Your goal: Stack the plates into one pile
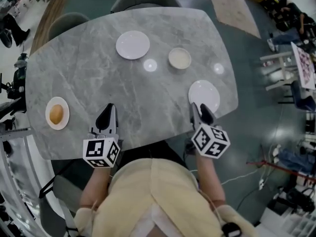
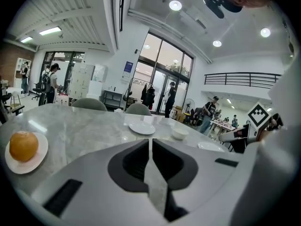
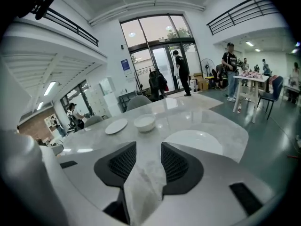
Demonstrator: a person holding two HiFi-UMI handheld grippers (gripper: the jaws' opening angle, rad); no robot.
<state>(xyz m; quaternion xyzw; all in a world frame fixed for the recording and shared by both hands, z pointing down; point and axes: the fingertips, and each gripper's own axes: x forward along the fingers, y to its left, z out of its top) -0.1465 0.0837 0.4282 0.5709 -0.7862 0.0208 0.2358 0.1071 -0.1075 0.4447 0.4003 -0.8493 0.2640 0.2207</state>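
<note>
While both forearms reached in over the near edge of the grey marble table (image 1: 98, 73), the left gripper (image 1: 108, 108) pointed gently downward at 7 o'clock with its jaws pressed together on nothing. The right gripper (image 1: 198, 108), at 5 o'clock, had its jaws spread wide with only tabletop between them. The near-right plate (image 1: 204, 93) lay just ahead of the right gripper at 4 o'clock, the far plate (image 1: 132, 44) at 12 o'clock and the left plate (image 1: 51, 122), carrying a round orange food (image 1: 57, 113), at 8 o'clock, all well apart, with a small white bowl (image 1: 179, 58) at 1 o'clock between the first two.
</note>
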